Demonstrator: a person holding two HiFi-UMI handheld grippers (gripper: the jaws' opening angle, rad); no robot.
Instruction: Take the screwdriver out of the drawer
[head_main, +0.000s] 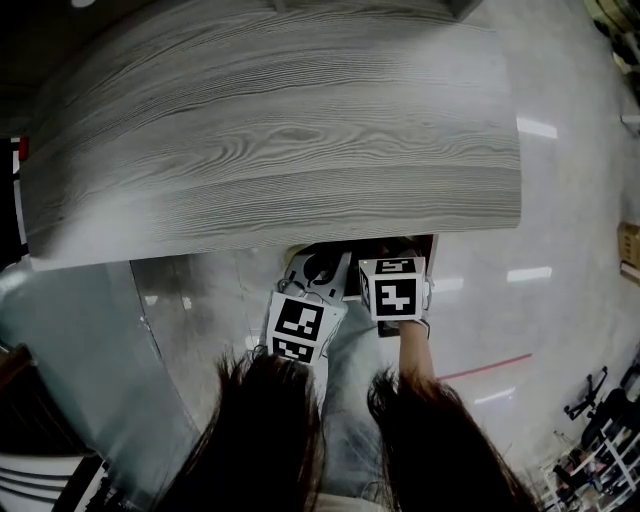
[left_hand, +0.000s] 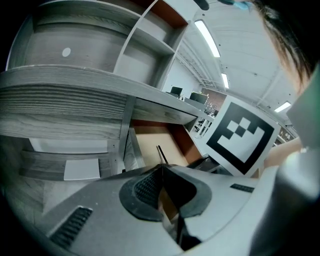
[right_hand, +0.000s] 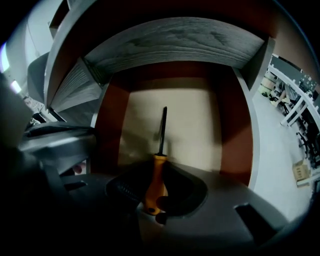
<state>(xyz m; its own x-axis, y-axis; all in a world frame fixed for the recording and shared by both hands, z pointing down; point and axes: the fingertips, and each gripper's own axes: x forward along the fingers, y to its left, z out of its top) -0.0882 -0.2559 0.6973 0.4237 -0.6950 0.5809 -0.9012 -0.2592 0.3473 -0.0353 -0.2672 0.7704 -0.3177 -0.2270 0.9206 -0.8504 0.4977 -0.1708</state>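
Closest to me, low centre in the right gripper view, the right gripper (right_hand: 159, 174) has its jaws clamped on the orange handle of the screwdriver (right_hand: 155, 181). The black shaft points up the frame over the pale floor of the open drawer (right_hand: 195, 130). Bare floor shows on both sides of the shaft, and it stands apart from the two red-brown side walls. Whether the tip rests on the floor I cannot tell. Just beside it, the left gripper (left_hand: 161, 171) has its pads pressed together at the tips, and its view looks into the drawer from the left. I count two grippers, one screwdriver and one drawer. Above the drawer, the grey wood-grain desk top (head_main: 270, 130) fills the upper half of the head view. Its front edge hangs over both grippers. Farther right lies glossy pale room floor (head_main: 560, 200), open, with a red line (head_main: 490, 365) across it.
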